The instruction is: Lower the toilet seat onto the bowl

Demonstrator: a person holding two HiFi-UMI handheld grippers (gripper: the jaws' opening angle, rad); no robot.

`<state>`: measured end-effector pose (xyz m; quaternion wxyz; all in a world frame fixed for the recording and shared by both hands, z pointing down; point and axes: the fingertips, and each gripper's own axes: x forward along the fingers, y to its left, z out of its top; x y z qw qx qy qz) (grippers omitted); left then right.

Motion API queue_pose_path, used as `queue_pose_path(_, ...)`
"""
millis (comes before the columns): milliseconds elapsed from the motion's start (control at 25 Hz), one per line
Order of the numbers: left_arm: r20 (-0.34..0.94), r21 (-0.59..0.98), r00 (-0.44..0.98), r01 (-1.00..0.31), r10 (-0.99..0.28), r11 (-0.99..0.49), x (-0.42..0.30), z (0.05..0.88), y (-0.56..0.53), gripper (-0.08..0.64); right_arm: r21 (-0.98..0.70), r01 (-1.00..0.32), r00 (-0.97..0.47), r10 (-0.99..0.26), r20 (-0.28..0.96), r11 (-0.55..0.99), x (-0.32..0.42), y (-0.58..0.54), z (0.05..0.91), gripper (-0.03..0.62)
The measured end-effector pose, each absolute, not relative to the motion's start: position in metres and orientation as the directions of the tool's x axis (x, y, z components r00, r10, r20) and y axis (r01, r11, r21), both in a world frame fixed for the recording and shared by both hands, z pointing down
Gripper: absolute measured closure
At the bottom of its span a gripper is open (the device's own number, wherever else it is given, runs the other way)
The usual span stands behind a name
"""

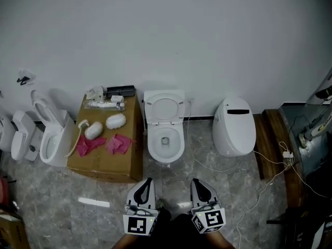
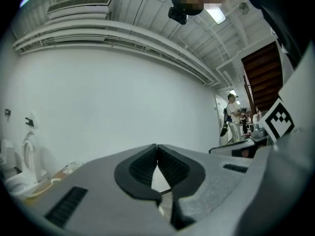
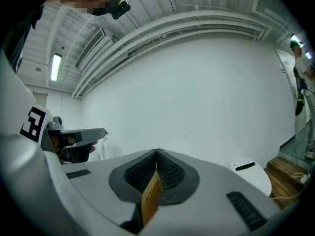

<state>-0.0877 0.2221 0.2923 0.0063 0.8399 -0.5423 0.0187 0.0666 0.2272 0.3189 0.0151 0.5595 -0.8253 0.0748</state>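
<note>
The white toilet (image 1: 165, 139) stands against the wall straight ahead in the head view. Its seat ring and lid (image 1: 164, 106) are raised and lean on the wall, so the bowl (image 1: 165, 144) is uncovered. My left gripper (image 1: 149, 181) and right gripper (image 1: 195, 182) hang side by side low in the view, short of the toilet and apart from it. The left gripper (image 2: 157, 147) is shut with its pads together and nothing between them. In the right gripper view the right gripper (image 3: 157, 153) is shut, with a small yellow printed tag (image 3: 150, 196) pinched between its pads.
A cardboard box (image 1: 106, 160) with pink cloths (image 1: 119, 142) and white brushes sits left of the toilet. More toilets (image 1: 52, 135) stand at far left, and a closed white one (image 1: 234, 127) at right. A wooden platform (image 1: 271, 139) and loose cables (image 1: 271, 176) lie at right.
</note>
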Motion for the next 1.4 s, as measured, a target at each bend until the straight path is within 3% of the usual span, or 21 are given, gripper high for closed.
queue_pose_path(80,0.098,-0.027,0.416,-0.907,-0.904,-0.420,-0.096,0.300,0.196,0.549,-0.102,-0.928,-0.368,-0.924,0.105,0.358,0.058,0.198,0.318,0.565)
queue_pose_path(360,0.076,0.010,0.388,-0.921,-0.919,-0.388,-0.121,0.302,0.114,0.551,-0.095,-0.926,-0.374,-0.918,0.129,0.364,0.039,0.118,0.322,0.565)
queue_pose_path(720,0.163,-0.025,0.351,-0.933,-0.922,-0.360,-0.118,0.323,-0.014,0.551,-0.098,-0.911,-0.411,-0.899,0.151,0.401,0.048,-0.021,0.335,0.565)
queue_pose_path(1280,0.300,-0.066,0.295,-0.942,-0.907,-0.329,-0.096,0.353,-0.201,0.549,-0.074,-0.846,-0.528,-0.809,0.259,0.529,0.076,-0.217,0.362,0.565)
queue_pose_path(1400,0.273,-0.114,0.328,-0.922,-0.904,-0.369,-0.097,0.360,-0.236,0.549,-0.073,-0.841,-0.531,-0.793,0.299,0.536,0.079,-0.248,0.375,0.565)
